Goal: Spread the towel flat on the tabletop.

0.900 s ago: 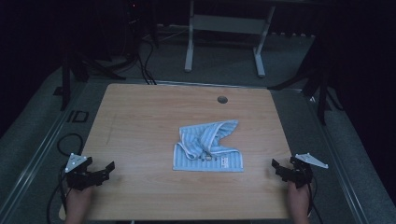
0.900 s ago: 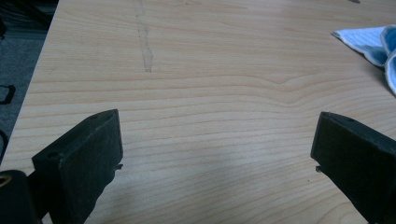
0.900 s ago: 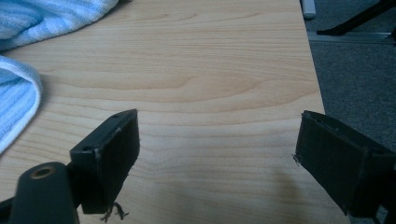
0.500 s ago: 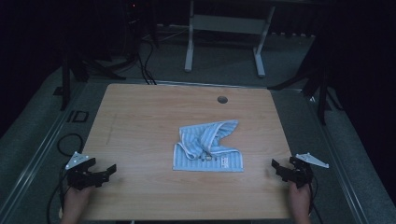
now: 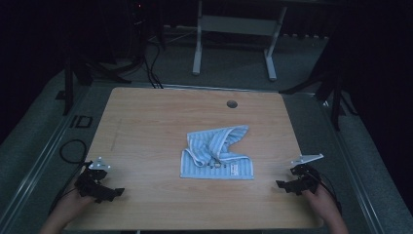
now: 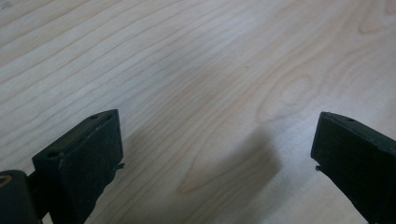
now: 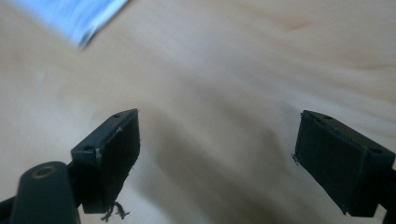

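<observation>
A light blue striped cloth (image 5: 216,153) lies crumpled and partly folded at the middle of the wooden table (image 5: 146,122). My left gripper (image 5: 113,191) rests low near the front left corner, well left of the cloth. In the left gripper view its jaws (image 6: 217,154) stand wide apart over bare wood. My right gripper (image 5: 283,185) sits near the front right edge, to the right of the cloth. It is also open (image 7: 217,158), with nothing between the jaws. A blurred corner of the cloth (image 7: 79,18) shows at the top left of the right gripper view.
A small round grommet (image 5: 232,104) sits in the table's far middle. A black cable loop (image 5: 73,148) lies off the left edge. A white desk frame (image 5: 234,24) stands on the floor behind. The surroundings are dark.
Both grippers have shifted slightly inward, the left one to the right and the right one to the left. The cloth has not moved.
</observation>
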